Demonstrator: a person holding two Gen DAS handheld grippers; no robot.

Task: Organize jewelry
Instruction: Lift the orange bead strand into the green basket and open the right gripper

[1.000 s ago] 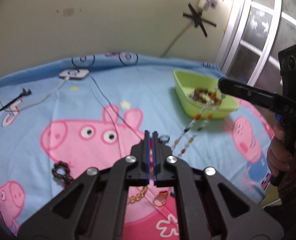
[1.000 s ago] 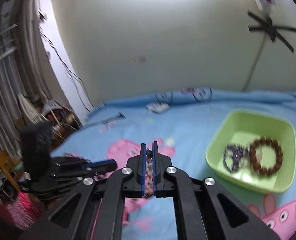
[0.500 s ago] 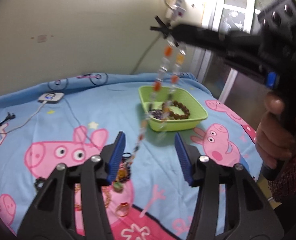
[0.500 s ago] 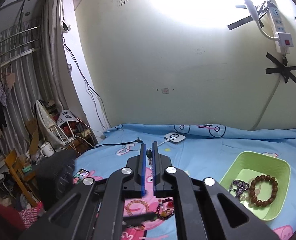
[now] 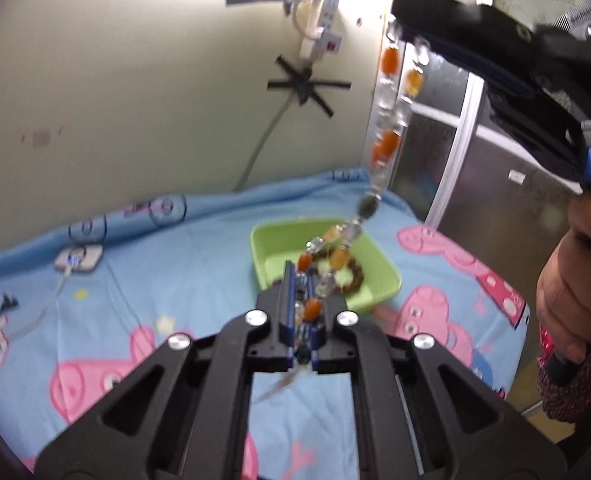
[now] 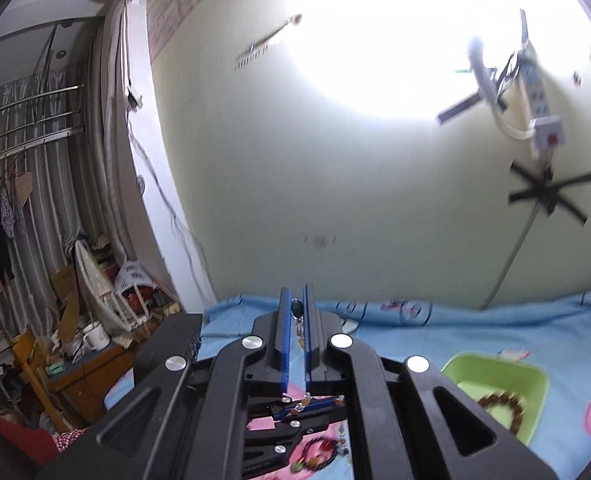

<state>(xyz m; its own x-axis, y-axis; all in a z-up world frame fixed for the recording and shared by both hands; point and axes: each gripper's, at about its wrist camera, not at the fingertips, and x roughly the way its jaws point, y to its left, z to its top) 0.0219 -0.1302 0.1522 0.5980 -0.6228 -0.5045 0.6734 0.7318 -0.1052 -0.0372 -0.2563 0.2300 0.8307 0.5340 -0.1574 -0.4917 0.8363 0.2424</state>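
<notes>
Right now we have the beaded necklace (image 5: 387,120) strung in the air between both tools: the right hand-held gripper (image 5: 405,20) is pressed together on its upper end, high in the left wrist view, and the left hand-held gripper (image 5: 301,312) has just closed again and now pinches the lower stretch, orange and clear beads sitting between its blue pads. In the right wrist view, a dark bead shows clamped at the right gripper's tips, with the strand dropping to the left one below. Progress as we read it: partly done. The green tray (image 5: 269,240) on the bed (image 5: 175,260) already holds a brown bead bracelet (image 6: 503,406); whether anything else lies in the tray we can't tell, since the necklace hangs in front of it in one view and the gripper frame covers part of it in the other. The necklace is lifted clear of the sheet but not yet in the tray; it hangs in front of it in the left wrist view. Left to do: lower the strand into the tray and release both ends, then clear the dark red bracelet (image 6: 319,450) lying on the sheet below. Other loose pieces may be there, too blurred to call.
</notes>
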